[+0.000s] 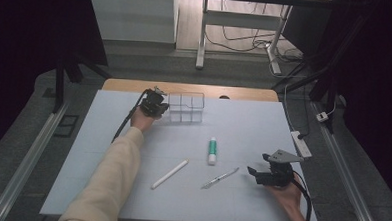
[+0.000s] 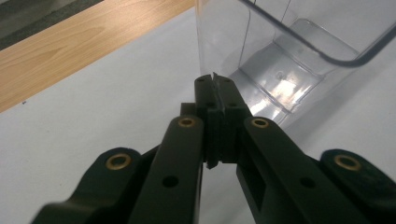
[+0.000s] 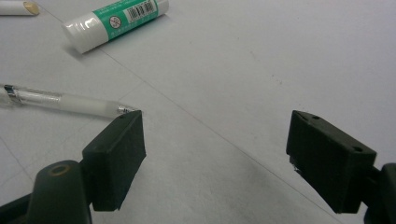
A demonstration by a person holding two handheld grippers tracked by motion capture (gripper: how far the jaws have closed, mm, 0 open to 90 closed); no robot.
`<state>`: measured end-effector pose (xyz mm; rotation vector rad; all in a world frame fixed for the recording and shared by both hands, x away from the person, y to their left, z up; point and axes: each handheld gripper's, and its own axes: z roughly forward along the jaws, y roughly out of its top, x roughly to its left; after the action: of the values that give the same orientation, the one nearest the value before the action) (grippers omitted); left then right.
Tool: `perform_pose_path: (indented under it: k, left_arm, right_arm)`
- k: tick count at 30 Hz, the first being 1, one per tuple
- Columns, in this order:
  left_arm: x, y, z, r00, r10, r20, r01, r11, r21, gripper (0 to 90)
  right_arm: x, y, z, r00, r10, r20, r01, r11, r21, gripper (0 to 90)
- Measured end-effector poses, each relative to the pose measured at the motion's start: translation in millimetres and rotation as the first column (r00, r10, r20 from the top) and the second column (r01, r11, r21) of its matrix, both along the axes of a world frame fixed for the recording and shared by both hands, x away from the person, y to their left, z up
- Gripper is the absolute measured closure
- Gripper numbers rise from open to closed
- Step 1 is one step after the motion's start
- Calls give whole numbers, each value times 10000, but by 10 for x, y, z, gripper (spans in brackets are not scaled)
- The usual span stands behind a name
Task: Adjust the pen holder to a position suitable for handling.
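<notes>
At the far edge of the white mat, your left gripper has its jaws pressed together on the wall of the clear organiser. Your right gripper hovers near the front right, jaws spread wide, just beside the clear pen. Glue stick and white marker lie between.

High view overhead, facing forward; gripper views close, low; all share the table
</notes>
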<state>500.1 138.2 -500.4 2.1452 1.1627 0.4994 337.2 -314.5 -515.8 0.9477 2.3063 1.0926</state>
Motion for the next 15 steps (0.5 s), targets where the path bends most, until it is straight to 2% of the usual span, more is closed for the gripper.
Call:
perform_pose_path:
  k: [9,15]
  left_arm:
    - [27,-75,5,9999,-137,-19,137,9999,56,893]
    - [18,-74,3,9997,-256,-51,256,9997,-63,890]
  right_arm:
    - [5,1,-10,10000,34,-58,-34,10000,0,190]
    - [5,0,-12,10000,37,-70,-38,10000,-27,189]
